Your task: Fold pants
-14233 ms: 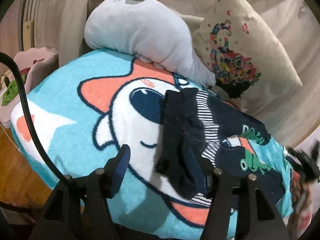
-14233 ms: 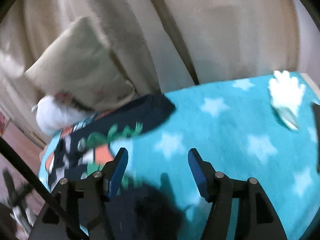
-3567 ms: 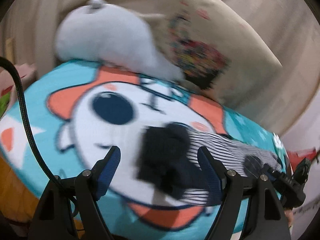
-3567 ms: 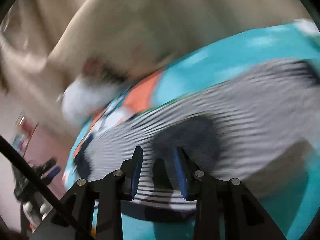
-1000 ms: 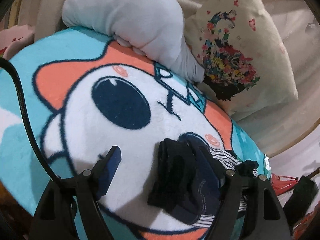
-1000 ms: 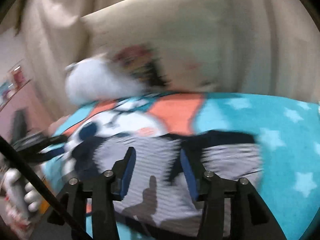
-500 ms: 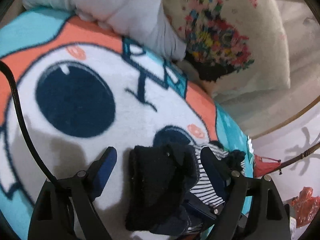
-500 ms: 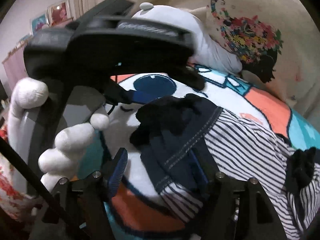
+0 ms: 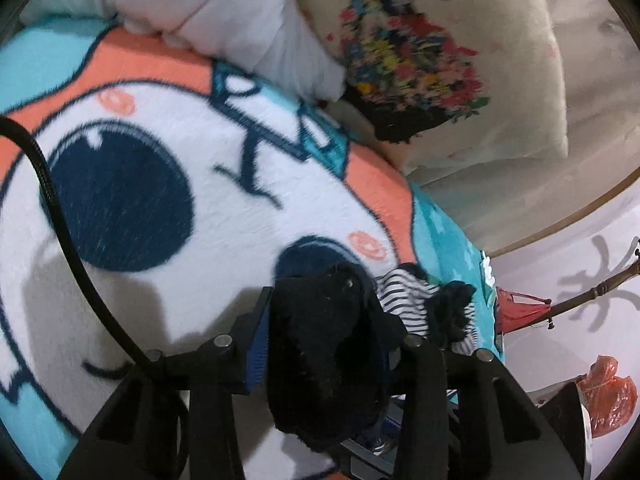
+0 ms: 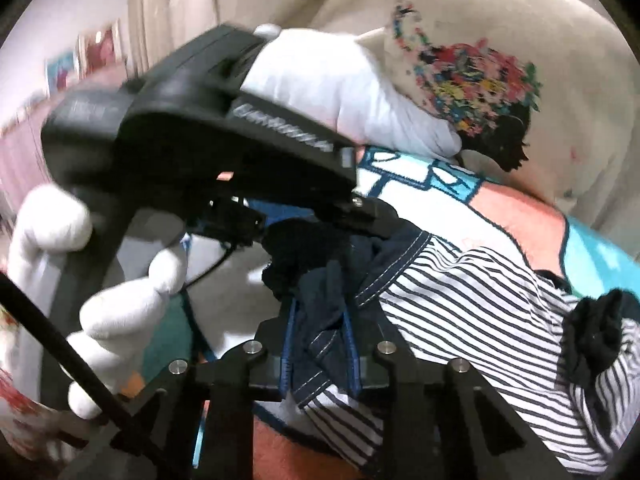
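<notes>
- Left wrist view: the left hand-held gripper [image 9: 320, 344] is closing, its blue pads clamping a fuzzy black bunched end of the dark navy pants with striped lining [image 9: 324, 356].
- Right wrist view: the right hand-held gripper [image 10: 318, 344] is closing on a stitched navy fold of the same pants [image 10: 460, 304].
- The pants lie on a plush cartoon-print fleece blanket [image 9: 160, 208].
- A white-gloved hand [image 10: 116, 316] and the left tool block the view; a floral cushion [image 9: 440, 60] lies behind.

Pants [image 10: 472, 300]: striped cloth, woven, matt, with a dark denim-like waistband stitched in pale thread. Blanket [image 9: 224, 208]: plush fleece, printed, fuzzy nap. Cushion [image 9: 472, 60]: matt printed fabric. Gripper frames: matt black plastic fitted with bright metal screws. Glove [image 10: 120, 320]: soft white knit.
</notes>
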{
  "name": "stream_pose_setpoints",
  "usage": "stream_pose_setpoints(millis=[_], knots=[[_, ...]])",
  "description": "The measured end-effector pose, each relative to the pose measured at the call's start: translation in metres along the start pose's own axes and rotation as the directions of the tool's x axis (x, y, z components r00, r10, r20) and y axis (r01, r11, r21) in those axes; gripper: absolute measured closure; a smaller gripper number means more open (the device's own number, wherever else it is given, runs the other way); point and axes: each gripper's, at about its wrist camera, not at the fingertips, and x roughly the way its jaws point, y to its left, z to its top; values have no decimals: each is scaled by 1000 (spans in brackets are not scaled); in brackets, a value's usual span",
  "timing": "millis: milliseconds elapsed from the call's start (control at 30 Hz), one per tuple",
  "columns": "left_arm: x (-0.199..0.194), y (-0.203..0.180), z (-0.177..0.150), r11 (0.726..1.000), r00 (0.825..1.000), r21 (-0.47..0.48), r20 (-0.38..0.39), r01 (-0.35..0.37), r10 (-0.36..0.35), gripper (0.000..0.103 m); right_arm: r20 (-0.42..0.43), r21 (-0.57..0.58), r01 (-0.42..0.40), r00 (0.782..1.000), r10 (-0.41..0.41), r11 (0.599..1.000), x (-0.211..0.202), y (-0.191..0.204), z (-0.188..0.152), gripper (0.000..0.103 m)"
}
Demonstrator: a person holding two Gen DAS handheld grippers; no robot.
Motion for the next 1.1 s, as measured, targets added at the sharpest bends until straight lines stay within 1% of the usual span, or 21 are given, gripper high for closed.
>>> stream_pose_setpoints(millis=[67,167,300,333,467,600,700,733,767,800,833,867,900,967,1000,1033,1100], knots=[[-5,-17,0,1000,1000,21,13,5,-5,62,32,31,-31,999,30,999,-12,-8,2,81],[-2,-49,2,997,1000,72,12,14,-15,62,88,68,-58,995,52,996,-33,-13,7,82],[14,-103,0,985,999,171,-22,32,-29,62,173,180,-97,983,66,979,-68,-47,2,82],[24,-121,-2,978,999,203,-38,38,-31,62,193,210,-101,979,60,972,-79,-56,-1,82],[58,-170,-9,956,996,291,-91,48,-22,62,248,321,-95,969,13,942,-114,-96,-18,82],[93,-200,-17,949,990,311,-144,59,-15,59,257,428,-67,965,-50,901,-138,-138,-42,82],[94,-206,-21,948,986,303,-158,91,-44,58,242,509,-39,965,-99,860,-147,-165,-62,79],[89,-206,-23,948,986,302,-157,104,-58,57,228,534,-18,966,-124,845,-150,-173,-69,77],[83,-207,-24,946,987,305,-149,111,-68,53,218,551,1,965,-145,834,-153,-179,-75,69],[78,-207,-24,945,989,308,-131,109,-71,50,208,570,21,963,-169,822,-157,-186,-81,67],[69,-204,-25,946,992,311,-105,96,-67,43,200,590,46,959,-202,806,-164,-192,-86,63],[60,-201,-25,948,996,309,-75,75,-55,39,200,602,60,954,-223,796,-170,-197,-88,62],[51,-194,-25,953,998,300,-41,48,-37,38,206,609,67,949,-239,791,-174,-200,-88,62],[42,-184,-26,960,1000,279,6,0,-1,37,247,629,82,922,-298,773,-194,-205,-87,62],[36,-176,-25,964,999,264,30,-32,25,37,276,635,65,912,-304,770,-201,-206,-83,62],[33,-169,-24,967,998,250,44,-53,43,37,307,631,30,908,-285,775,-205,-208,-78,62],[28,-154,-24,973,996,217,60,-79,68,36,340,603,-39,916,-213,796,-202,-209,-65,62]])
